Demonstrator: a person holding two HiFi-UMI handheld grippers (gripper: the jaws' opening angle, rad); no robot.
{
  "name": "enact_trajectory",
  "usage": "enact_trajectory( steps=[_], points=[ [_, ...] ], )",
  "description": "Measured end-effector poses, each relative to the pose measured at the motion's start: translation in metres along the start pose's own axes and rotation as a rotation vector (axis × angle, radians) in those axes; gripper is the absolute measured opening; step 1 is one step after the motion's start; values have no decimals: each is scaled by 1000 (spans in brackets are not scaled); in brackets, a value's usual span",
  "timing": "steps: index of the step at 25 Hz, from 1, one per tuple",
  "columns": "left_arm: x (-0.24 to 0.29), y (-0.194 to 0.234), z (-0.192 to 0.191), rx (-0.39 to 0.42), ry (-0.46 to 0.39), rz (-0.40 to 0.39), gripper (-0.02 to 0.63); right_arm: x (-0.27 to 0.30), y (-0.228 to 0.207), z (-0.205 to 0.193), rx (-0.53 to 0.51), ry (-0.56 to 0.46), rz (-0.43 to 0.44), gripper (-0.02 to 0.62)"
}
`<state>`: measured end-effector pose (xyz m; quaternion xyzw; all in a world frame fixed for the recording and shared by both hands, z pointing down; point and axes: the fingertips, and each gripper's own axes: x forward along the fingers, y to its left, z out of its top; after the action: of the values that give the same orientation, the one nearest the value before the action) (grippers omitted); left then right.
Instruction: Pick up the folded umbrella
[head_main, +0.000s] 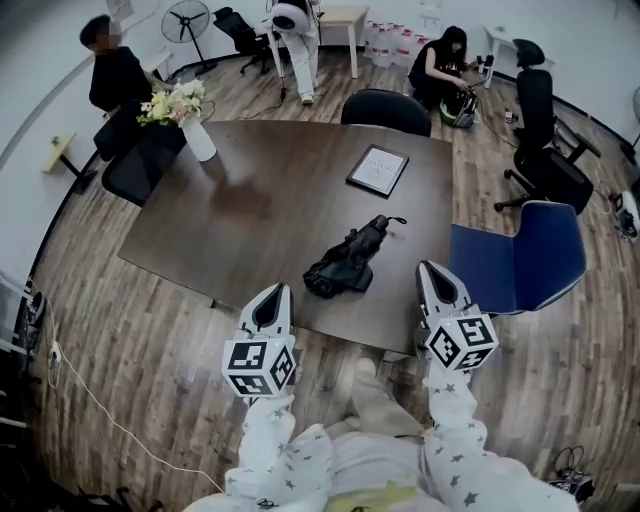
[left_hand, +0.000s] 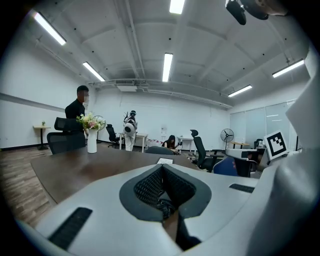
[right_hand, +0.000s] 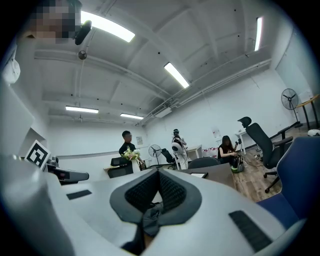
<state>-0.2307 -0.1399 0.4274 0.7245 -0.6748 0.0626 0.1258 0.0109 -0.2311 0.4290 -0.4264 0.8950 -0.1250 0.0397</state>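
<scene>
The folded umbrella (head_main: 348, 264) is black and lies crumpled on the dark brown table (head_main: 250, 210), near its front edge. My left gripper (head_main: 279, 289) hovers over the table's front edge, just left of the umbrella, jaws shut and empty. My right gripper (head_main: 429, 267) is to the umbrella's right at the table's front corner, also shut with nothing in it. In the left gripper view the closed jaws (left_hand: 162, 168) fill the lower frame, and a bit of dark fabric (left_hand: 163, 205) shows below the pads. The right gripper view shows the same closed jaws (right_hand: 159, 173).
A white vase of flowers (head_main: 197, 135) stands at the table's far left and a framed tablet (head_main: 378, 170) at the far right. A blue chair (head_main: 520, 265) sits right of the table, with black chairs (head_main: 385, 108) behind. Several people are at the back.
</scene>
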Motion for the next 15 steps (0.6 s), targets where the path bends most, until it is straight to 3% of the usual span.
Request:
enact_trajectory(
  steps=[10,15],
  points=[
    [107,2,-8,27,172,-58,26,74,-42,6,30,17,3,21],
    [158,-14,-22,140,296,-164,26,92,-60,-6,50,35,-9,21]
  ],
)
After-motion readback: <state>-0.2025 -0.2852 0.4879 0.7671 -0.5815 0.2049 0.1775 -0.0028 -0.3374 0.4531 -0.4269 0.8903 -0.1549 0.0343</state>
